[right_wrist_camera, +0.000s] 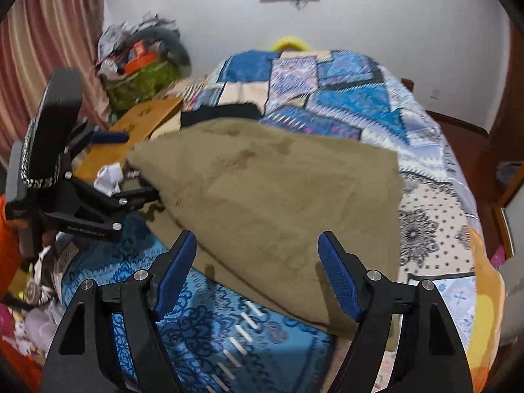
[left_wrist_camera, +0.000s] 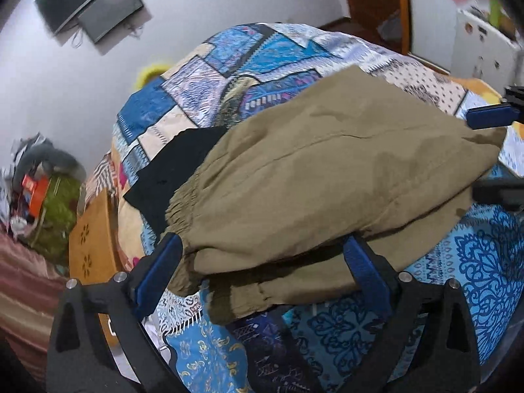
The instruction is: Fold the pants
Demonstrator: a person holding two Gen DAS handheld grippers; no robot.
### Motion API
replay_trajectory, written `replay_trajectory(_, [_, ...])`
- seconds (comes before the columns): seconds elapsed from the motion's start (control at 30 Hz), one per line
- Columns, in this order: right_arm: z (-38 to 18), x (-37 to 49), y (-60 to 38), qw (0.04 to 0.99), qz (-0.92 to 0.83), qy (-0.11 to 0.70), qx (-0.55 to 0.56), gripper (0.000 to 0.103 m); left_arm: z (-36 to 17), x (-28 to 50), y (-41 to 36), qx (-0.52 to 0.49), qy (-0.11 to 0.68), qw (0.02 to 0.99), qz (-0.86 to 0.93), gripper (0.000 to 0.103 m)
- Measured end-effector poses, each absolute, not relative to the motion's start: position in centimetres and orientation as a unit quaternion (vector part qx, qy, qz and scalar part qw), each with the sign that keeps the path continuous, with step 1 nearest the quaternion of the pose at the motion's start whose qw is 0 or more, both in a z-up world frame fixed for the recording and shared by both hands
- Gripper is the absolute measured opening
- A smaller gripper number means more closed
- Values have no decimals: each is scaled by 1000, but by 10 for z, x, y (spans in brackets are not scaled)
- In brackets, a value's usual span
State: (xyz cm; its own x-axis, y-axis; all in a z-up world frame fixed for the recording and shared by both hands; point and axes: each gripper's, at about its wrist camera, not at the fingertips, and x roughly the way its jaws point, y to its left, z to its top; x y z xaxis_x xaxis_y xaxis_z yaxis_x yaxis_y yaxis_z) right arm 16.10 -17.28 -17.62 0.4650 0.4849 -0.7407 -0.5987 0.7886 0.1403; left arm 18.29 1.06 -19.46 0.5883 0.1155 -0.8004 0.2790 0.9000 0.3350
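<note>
Olive-khaki pants (left_wrist_camera: 321, 177) lie folded over on the patchwork bedspread (left_wrist_camera: 229, 65), elastic waistband at the left. My left gripper (left_wrist_camera: 262, 245) is open, its blue-padded fingers (left_wrist_camera: 157, 271) on either side of the waistband corner, fabric lying between them. In the right wrist view the pants (right_wrist_camera: 278, 196) fill the middle. My right gripper (right_wrist_camera: 257, 245) is open just above the pants' near edge, holding nothing. The left gripper (right_wrist_camera: 140, 163) shows at the pants' left corner, and the right gripper's fingers (left_wrist_camera: 491, 118) at the pants' right edge in the left wrist view.
A black garment (left_wrist_camera: 170, 170) lies under the pants' far left side. A wooden bedside stand (right_wrist_camera: 140, 127) and a cluttered green basket (right_wrist_camera: 140, 78) stand left of the bed. A screen (left_wrist_camera: 98, 6) hangs on the wall. A white cabinet (left_wrist_camera: 481, 46) stands far right.
</note>
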Motion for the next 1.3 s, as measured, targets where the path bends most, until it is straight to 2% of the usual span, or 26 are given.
replay_trajectory(0.37, [-194,167,-151,839,319,427,-108,74,-202,187,4,212,457,862,-62,100])
replay_trajectory(0.43, [-193,167,-150,842,316,424,-109,74,-194,189,5,198,449,868,-75,96])
replay_trajectory(0.5, [-191,166,-149,844,316,418,-116,74,-184,193,4,183,443,873,-89,86])
replay_trajectory(0.63, [-184,157,-142,856,317,382,-144,72,-167,199,4,156,435,880,-105,80])
replay_trajectory(0.67, [-182,157,-142,859,315,376,-145,69,-164,200,5,146,436,881,-109,79])
replay_trajectory(0.73, [-179,159,-143,864,313,370,-138,46,-163,201,6,131,443,879,-117,79])
replay_trajectory(0.83, [-171,163,-149,870,314,362,-114,26,-174,197,5,136,456,869,-133,79])
replay_trajectory(0.87, [-169,163,-152,873,313,359,-109,23,-180,195,3,147,459,866,-132,74])
replay_trajectory(0.9, [-166,163,-154,874,314,356,-106,20,-184,193,1,158,458,866,-127,56])
replay_trajectory(0.93, [-165,163,-156,874,316,354,-105,15,-187,190,-3,184,454,865,-113,42])
replay_trajectory(0.97, [-163,163,-157,873,319,352,-105,14,-189,189,-5,200,451,864,-100,23])
replay_trajectory(1.0, [-161,162,-159,874,320,349,-108,13,-188,187,-6,207,446,866,-94,18])
replay_trajectory(1.1, [-159,155,-160,879,317,336,-120,10,-171,181,-8,197,422,879,-105,13])
replay_trajectory(1.3, [-161,147,-168,879,313,340,-119,10,-172,174,-13,194,429,872,-131,13])
